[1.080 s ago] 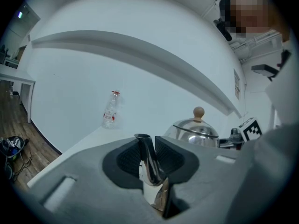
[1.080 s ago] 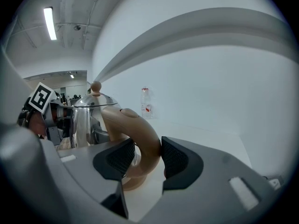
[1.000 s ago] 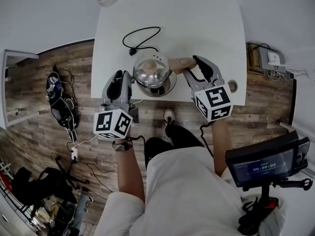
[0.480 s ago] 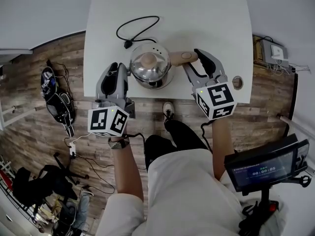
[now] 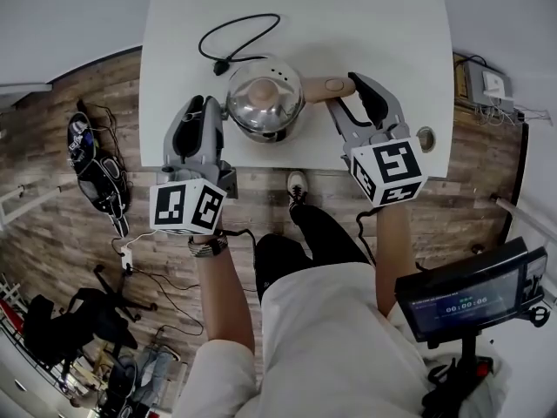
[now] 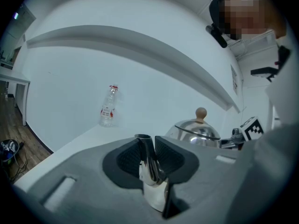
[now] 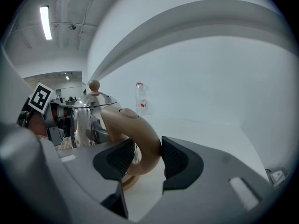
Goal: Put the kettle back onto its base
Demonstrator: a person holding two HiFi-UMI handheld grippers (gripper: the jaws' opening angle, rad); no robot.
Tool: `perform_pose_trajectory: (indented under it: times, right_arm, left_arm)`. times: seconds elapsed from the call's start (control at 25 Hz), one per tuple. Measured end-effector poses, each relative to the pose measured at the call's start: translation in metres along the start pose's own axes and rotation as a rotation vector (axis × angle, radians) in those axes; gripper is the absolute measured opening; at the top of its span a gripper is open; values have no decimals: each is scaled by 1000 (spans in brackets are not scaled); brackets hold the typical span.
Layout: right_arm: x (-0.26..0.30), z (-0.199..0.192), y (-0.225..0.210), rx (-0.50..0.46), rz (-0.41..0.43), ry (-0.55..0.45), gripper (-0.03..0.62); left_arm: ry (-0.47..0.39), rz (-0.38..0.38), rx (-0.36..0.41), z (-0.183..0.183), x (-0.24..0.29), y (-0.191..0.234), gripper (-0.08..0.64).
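Note:
A steel kettle with a wooden knob stands near the front edge of the white table; its base is hidden beneath it. My left gripper is shut on the kettle's spout, whose steel tube sits pinched between the dark pads. On the other side my right gripper is shut on the tan handle, and the handle's curve fills the gap between the pads. The lid and knob show to the right in the left gripper view.
The black power cord loops on the table behind the kettle. A plastic bottle stands at the table's far side. A round cable hole lies near the right front corner. Cables and bags litter the wooden floor at left.
Both grippers and the kettle have sunk together. One second ago the shiny base showed under the kettle's near side; now the kettle covers it.

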State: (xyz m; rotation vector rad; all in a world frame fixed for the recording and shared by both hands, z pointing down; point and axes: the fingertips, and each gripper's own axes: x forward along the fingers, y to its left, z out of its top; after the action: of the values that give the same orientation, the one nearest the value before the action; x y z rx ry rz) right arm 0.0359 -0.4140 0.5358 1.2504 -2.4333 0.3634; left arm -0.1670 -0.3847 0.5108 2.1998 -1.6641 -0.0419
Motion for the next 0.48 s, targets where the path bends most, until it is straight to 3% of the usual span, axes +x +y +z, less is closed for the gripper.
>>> perform_pose_trajectory:
  times: [0.48]
  right_arm:
    - [-1, -4, -1, 26, -19, -2, 183]
  left_arm:
    - [3, 1, -19, -3, 3, 2, 83]
